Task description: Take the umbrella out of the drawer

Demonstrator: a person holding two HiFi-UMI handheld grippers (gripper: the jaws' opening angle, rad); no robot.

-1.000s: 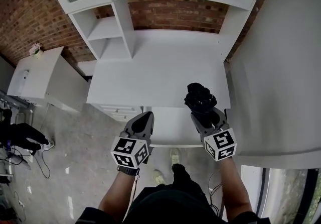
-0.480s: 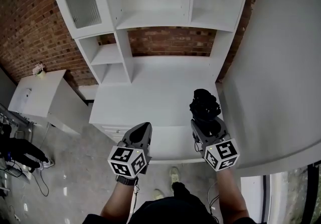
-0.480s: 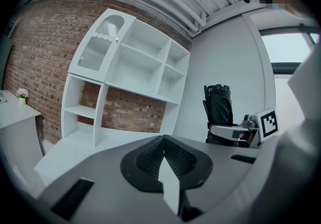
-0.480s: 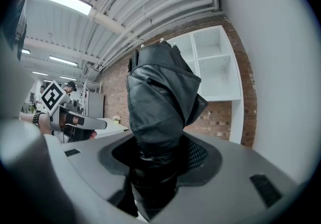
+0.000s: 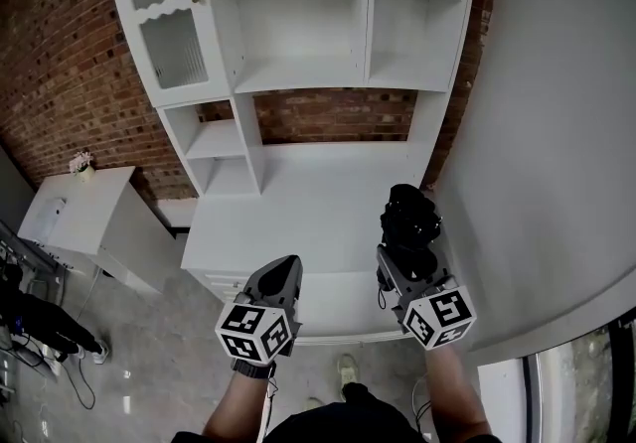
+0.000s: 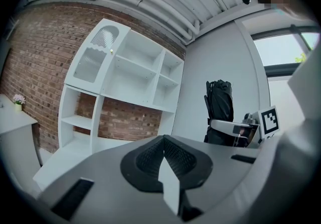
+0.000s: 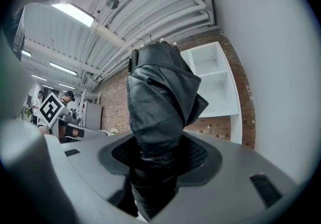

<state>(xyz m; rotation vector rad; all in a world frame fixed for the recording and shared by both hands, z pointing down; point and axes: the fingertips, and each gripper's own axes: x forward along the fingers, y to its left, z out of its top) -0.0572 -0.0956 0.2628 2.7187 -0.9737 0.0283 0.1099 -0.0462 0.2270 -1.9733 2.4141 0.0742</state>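
Lifting higher above the desk (image 5: 298, 203), right gripper (image 5: 405, 260) clamps the umbrella (image 5: 409, 216); left gripper (image 5: 282, 270) closed, empty; removal looks essentially done.

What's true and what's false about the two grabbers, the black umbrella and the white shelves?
1. The right gripper is holding the black umbrella. True.
2. The left gripper is holding something too. False: its jaws are shut together on nothing.
3. The black umbrella is opened out wide. False: it is folded up in a bundle.
4. The white shelves stand against a brick wall. True.
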